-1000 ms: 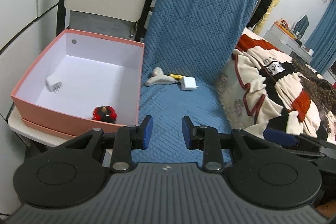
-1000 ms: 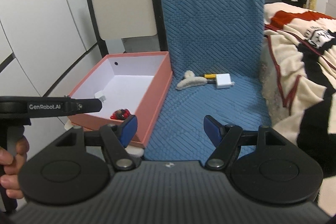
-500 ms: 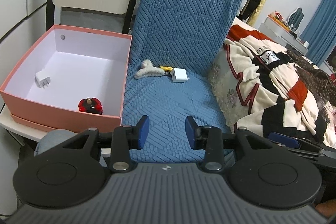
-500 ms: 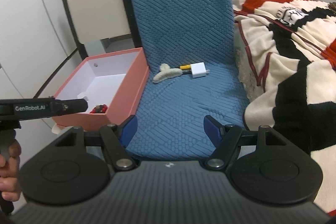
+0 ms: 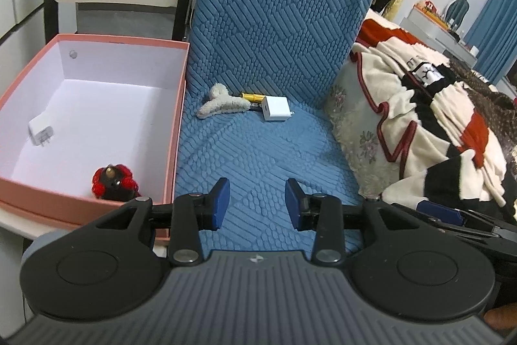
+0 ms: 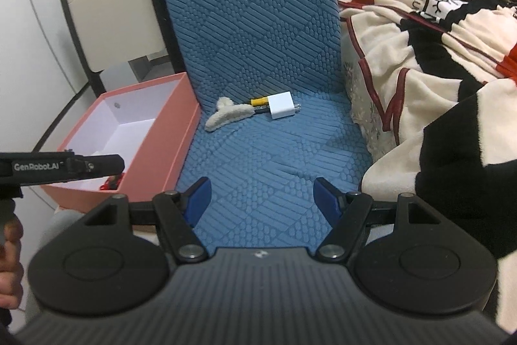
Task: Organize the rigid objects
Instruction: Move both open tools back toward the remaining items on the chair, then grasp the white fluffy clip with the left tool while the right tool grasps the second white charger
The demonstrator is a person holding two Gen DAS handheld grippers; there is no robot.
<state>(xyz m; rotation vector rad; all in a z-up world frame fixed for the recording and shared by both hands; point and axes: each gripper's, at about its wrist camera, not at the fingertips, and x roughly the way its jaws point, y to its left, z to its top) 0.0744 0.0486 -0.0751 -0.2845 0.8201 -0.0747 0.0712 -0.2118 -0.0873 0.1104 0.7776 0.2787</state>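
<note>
At the back of a blue quilted chair seat (image 5: 252,157) lie a fluffy beige hair claw (image 5: 221,102) (image 6: 226,116), a yellow and black battery (image 5: 250,96) (image 6: 258,102) and a white charger cube (image 5: 275,107) (image 6: 282,109). Left of the seat stands a pink box (image 5: 176,131) (image 6: 161,154) holding a white plug (image 5: 40,131) and a red and black item (image 5: 113,183). My left gripper (image 5: 257,204) hovers open and empty over the seat's front. My right gripper (image 6: 261,202) is open wider, also empty, near the front of the seat.
A bed with a cream, black and red blanket (image 5: 436,125) (image 6: 436,60) borders the seat on the right. A beige chair back (image 6: 110,8) stands behind the box. The left tool's finger (image 6: 61,167) and a hand (image 6: 9,251) show at the right view's left edge.
Both grippers have moved forward and down toward the chair seat, so the items look larger. The left jaws have spread a little wider than a second ago.
</note>
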